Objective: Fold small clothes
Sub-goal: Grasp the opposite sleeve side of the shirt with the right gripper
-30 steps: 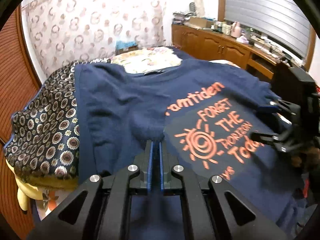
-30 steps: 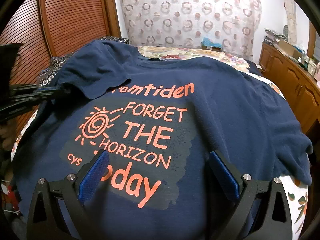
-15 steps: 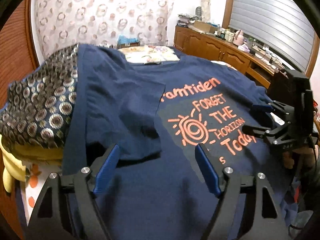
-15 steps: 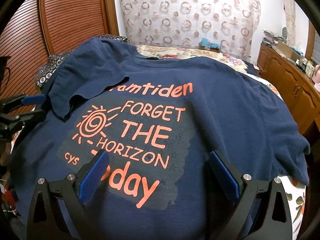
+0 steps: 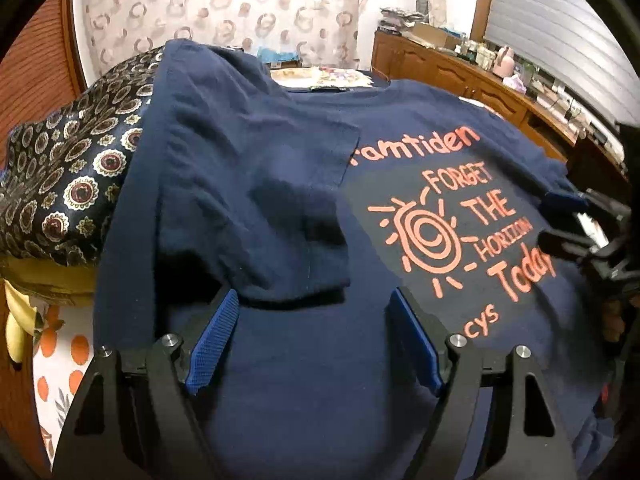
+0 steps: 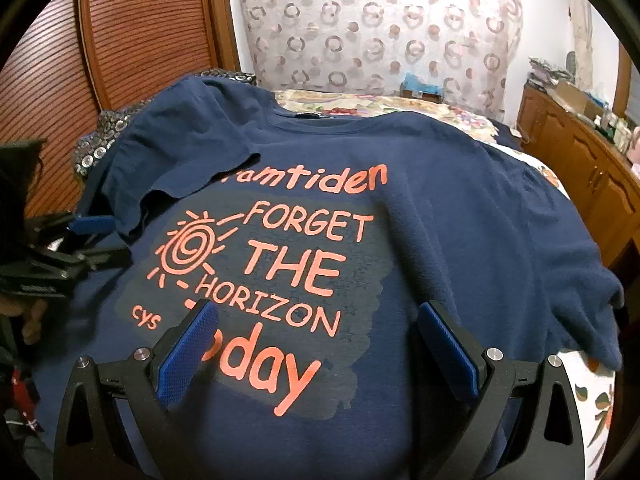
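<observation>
The navy T-shirt (image 6: 420, 200) lies spread print-up across the bed (image 6: 400, 106), filling the middle of both views. Its sleeve (image 5: 256, 200), at centre left, is folded inward over the chest, apparently to narrow the shirt. The left tongs (image 5: 314, 340) stand wide and empty just below that sleeve. The right tongs (image 6: 316, 352) gape wide over the lower print, holding nothing.

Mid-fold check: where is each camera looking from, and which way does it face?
Left wrist: sits behind the left hand-held gripper, angled down over the navy T-shirt and its folded sleeve; right hand-held gripper visible.
Right wrist: behind the open right hand-held gripper, facing the print.
Shared: shirt, curtain.
</observation>
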